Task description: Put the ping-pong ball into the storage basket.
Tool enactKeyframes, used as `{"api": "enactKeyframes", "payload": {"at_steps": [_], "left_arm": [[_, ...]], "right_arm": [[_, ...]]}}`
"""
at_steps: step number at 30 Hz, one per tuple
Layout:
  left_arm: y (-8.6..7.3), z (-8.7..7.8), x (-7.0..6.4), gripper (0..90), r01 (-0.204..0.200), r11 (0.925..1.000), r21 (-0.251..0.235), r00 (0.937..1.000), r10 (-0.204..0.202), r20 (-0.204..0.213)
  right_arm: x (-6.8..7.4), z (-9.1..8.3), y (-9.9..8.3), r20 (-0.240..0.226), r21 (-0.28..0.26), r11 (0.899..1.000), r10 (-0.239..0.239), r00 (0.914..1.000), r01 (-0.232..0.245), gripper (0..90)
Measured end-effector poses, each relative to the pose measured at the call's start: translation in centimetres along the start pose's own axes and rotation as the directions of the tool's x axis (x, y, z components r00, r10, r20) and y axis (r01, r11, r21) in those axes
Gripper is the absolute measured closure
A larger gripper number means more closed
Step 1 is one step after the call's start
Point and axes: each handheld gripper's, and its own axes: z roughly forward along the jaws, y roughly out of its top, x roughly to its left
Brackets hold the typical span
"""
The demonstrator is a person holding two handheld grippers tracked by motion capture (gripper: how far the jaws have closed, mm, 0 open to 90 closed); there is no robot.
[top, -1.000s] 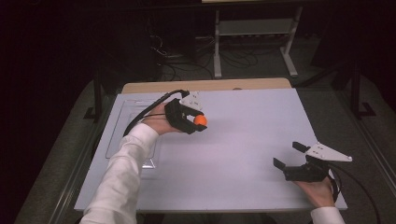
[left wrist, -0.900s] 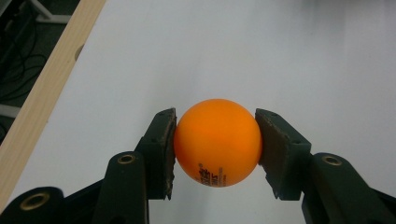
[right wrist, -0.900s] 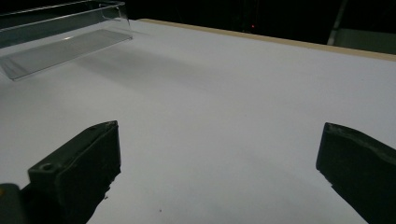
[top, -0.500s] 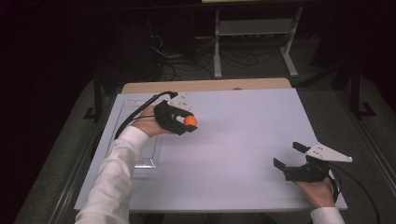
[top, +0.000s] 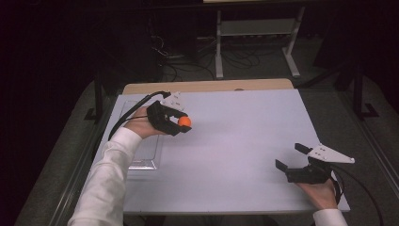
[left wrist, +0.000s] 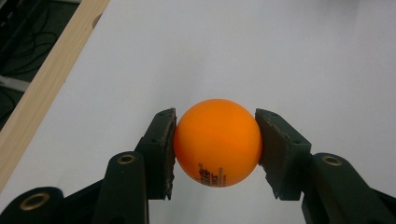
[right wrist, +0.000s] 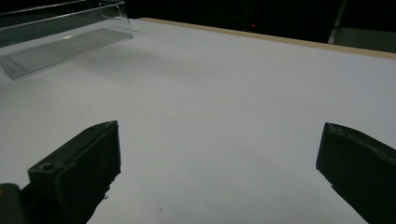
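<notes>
An orange ping-pong ball (top: 184,121) (left wrist: 217,142) with dark print on it is clamped between the two black jaws of my left gripper (top: 182,124) (left wrist: 215,147). That gripper hovers over the left part of the white table top (top: 235,141), just right of a clear plastic tray (top: 141,153). Near the front right corner, my right gripper (top: 292,159) (right wrist: 217,163) rests with its jaws spread wide and nothing between them.
The clear tray (right wrist: 56,32) lies flat along the table's left side. A wooden strip (top: 207,86) (left wrist: 42,88) borders the far edge. Beyond the table stand a metal frame (top: 256,28) and loose cables (top: 183,61) on a dark floor.
My left gripper, with the orange ball in it, has moved left and slightly toward me, nearer the clear tray. The right gripper has stayed still.
</notes>
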Motion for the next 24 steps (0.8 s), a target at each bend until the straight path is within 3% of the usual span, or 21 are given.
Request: {"api": "enactKeyframes", "payload": {"at_steps": [10,24], "left_arm": [[-0.8,-1.1,0.0,50.6,0.015,0.9997,0.018,0.9999,-0.015,-0.004],[-2.8,-2.4,0.5,50.6,0.046,0.9956,0.082,0.9987,-0.043,-0.026]], "right_arm": [[0.1,0.1,0.0,-0.003,0.002,1.000,-0.002,1.0000,0.002,0.0],[0.1,0.1,0.0,-0.004,0.007,1.000,-0.007,1.0000,0.007,0.0]]}}
